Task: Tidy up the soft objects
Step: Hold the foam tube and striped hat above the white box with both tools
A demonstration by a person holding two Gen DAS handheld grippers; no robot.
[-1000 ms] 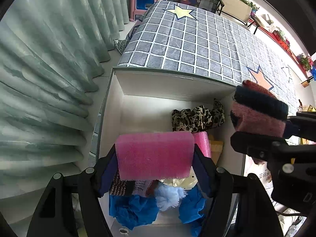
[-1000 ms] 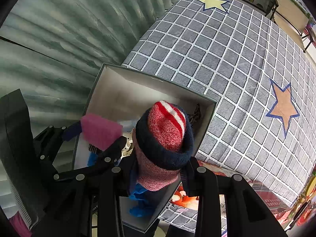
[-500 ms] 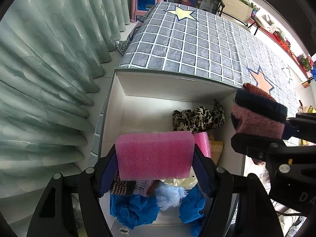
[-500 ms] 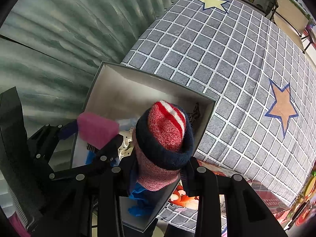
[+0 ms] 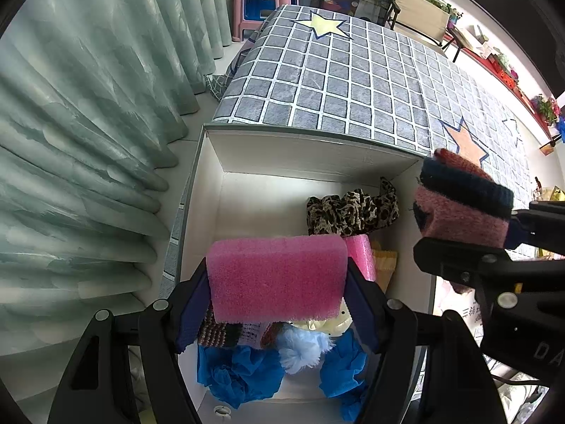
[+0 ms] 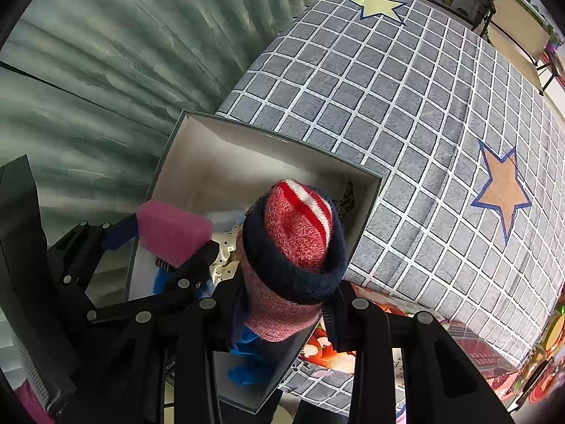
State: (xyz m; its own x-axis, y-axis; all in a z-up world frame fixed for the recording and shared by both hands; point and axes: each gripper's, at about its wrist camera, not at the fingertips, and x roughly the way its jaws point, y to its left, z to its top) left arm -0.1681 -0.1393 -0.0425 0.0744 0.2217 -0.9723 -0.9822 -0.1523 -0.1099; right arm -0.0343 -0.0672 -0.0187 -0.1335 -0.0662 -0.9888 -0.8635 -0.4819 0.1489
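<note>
My left gripper (image 5: 277,282) is shut on a pink sponge (image 5: 277,277) and holds it above the open white box (image 5: 300,157). The sponge also shows in the right wrist view (image 6: 173,231). My right gripper (image 6: 286,304) is shut on a rolled red, pink and navy knit sock (image 6: 293,247), held over the box's right wall; the sock shows in the left wrist view (image 5: 462,205). In the box lie a leopard-print cloth (image 5: 349,210), blue crumpled material (image 5: 243,371), a pale blue pompom (image 5: 300,348), a striped knit piece (image 5: 226,334) and another pink sponge (image 5: 360,258).
The box (image 6: 197,169) stands at the edge of a grey checked cloth with stars (image 5: 353,70). Green curtains (image 5: 88,106) hang close on the left. A pink stool (image 5: 265,0) and shelves stand at the far end. Colourful printed packaging (image 6: 388,318) lies right of the box.
Both grippers hold their objects as before. The right gripper with the sock has drifted slightly down and toward the box; the left gripper is nearly still.
</note>
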